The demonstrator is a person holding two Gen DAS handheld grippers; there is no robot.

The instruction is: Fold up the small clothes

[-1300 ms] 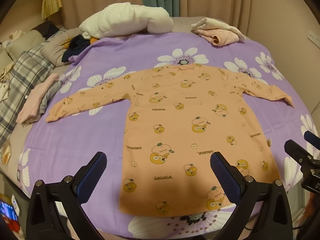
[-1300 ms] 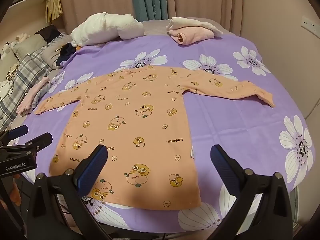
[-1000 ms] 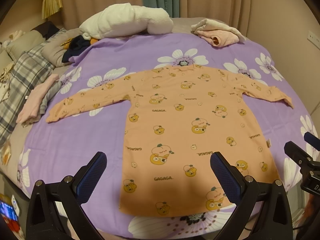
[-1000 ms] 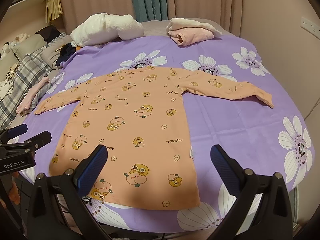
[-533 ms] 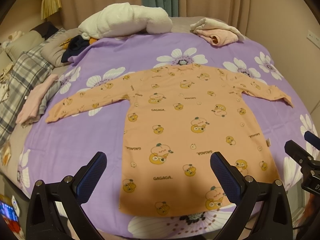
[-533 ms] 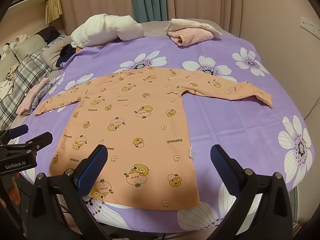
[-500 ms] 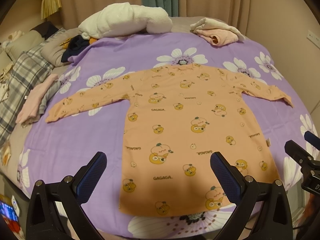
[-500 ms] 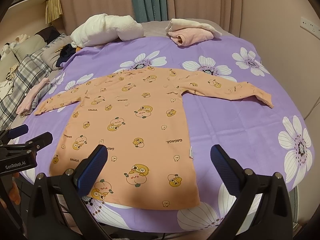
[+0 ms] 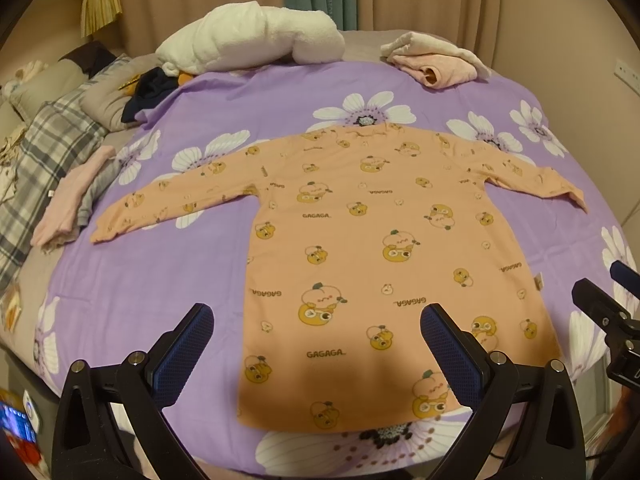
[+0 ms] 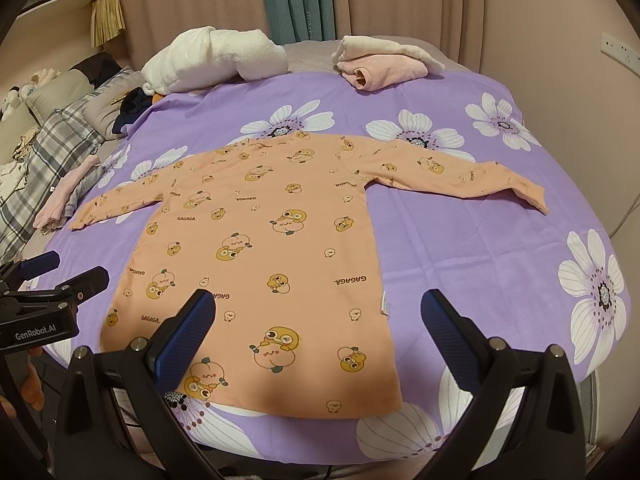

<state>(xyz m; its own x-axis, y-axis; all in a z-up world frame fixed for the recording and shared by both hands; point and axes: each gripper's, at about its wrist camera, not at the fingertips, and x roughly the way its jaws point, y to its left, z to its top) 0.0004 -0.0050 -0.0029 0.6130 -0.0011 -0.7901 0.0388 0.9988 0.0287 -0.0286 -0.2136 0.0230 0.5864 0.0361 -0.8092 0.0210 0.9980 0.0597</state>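
1. One plaid blanket (image 9: 36, 160) is seen at the far left, left of the orange garment.
2. One pale pink cloth (image 9: 68, 200) is laid just beyond the garment's left cuff, close to it; contact cannot be judged.
3. One dark bundle (image 9: 150, 90) and one white rolled blanket (image 9: 248, 42) are found beyond the garment, toward the curtains.
4. One orange garment (image 9: 372, 240), long-sleeved and printed with cartoon fruit and the word GAGAGA, is spread flat on the purple flowered sheet (image 9: 160, 272), both sleeves stretched outward, its hem at the near edge of the bed.
5. One folded pink-and-cream pile (image 10: 380, 62) is placed beyond the garment's right shoulder.
6. Two grippers are counted. The left gripper (image 9: 316, 344) is held above the garment's hem, its jaws spread wide with nothing between them.
7. The right gripper (image 10: 320, 328) is held over the garment's lower right part, jaws likewise wide apart and gripping nothing.
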